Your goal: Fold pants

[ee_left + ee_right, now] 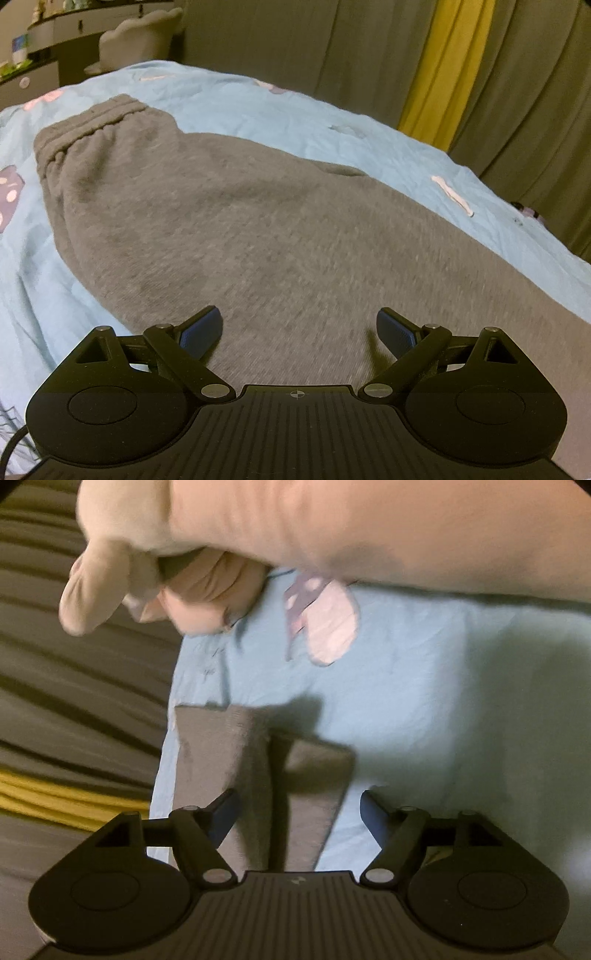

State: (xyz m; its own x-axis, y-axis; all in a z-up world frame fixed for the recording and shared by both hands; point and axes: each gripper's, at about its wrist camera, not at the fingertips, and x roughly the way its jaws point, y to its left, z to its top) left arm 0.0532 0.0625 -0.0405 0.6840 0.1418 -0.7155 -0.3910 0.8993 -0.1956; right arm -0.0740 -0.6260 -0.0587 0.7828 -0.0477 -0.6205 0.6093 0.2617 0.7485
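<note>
Grey fleece pants (229,221) stretch lengthwise on the light-blue bed sheet (332,122), waistband far from the left gripper (299,328), cuffs between the right gripper (299,812) fingers, both grippers open and empty

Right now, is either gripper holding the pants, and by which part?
Neither. The left gripper stands open over the pants; the right gripper is open, the leg ends loose between its jaws.

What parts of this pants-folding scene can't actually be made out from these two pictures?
- Left wrist view: the legs of the grey pants run out under the left gripper and off the lower right edge.
- Right wrist view: the person's hand and sleeve cover the top of the blue sheet.
- Right wrist view: motion blur smears the pant cuffs above the right gripper.
</note>
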